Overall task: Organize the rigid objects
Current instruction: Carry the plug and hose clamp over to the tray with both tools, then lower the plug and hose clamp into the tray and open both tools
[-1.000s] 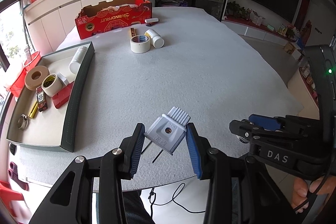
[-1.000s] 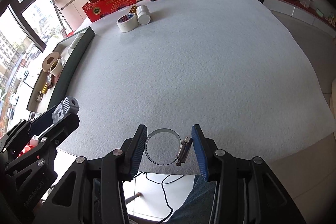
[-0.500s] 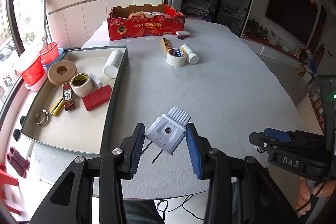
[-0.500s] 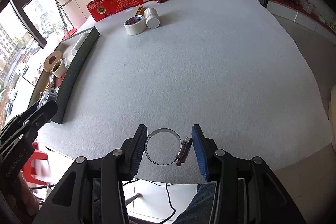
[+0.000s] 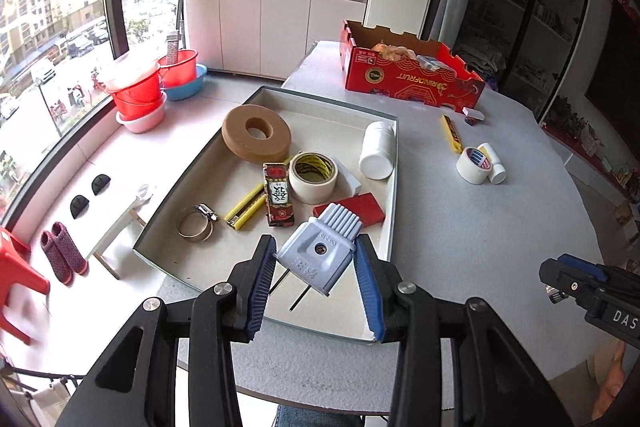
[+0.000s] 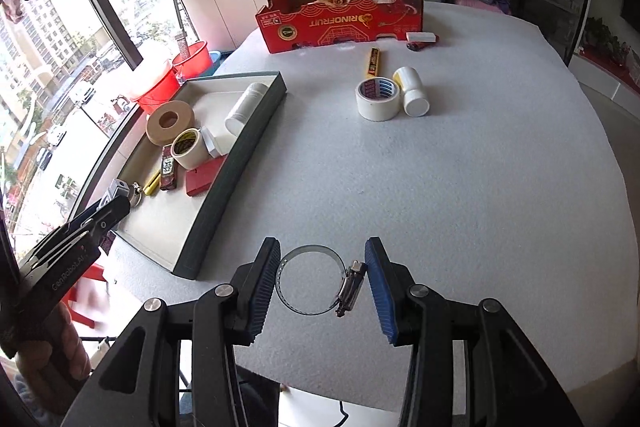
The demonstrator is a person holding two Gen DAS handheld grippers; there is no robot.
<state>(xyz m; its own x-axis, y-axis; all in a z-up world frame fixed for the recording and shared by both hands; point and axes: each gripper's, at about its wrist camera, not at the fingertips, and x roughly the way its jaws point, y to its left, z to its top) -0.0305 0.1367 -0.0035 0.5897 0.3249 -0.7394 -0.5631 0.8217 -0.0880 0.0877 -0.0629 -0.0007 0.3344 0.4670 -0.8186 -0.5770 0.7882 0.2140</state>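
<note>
My left gripper point(image 5: 316, 267) is shut on a grey two-pin plug point(image 5: 318, 253) and holds it above the near end of the grey tray point(image 5: 390, 227). The tray holds a brown tape roll point(image 5: 256, 133), a cream tape roll point(image 5: 313, 177), a white bottle point(image 5: 377, 149), a red block point(image 5: 352, 209), a hose clamp point(image 5: 195, 225) and small sticks. My right gripper point(image 6: 322, 279) is shut on a metal hose clamp point(image 6: 316, 279) above the table, to the right of the tray point(image 6: 208, 223).
On the grey table point(image 6: 460, 187) lie a white tape roll point(image 6: 378, 99), a white bottle point(image 6: 412, 91), a yellow stick point(image 6: 374, 61) and a red cardboard box point(image 6: 340, 15) at the back. Red buckets point(image 5: 140, 87) stand on the floor left.
My left gripper has swung left with the plug, from over the bare table to over the tray. My right gripper has moved closer to the tray with the clamp still held.
</note>
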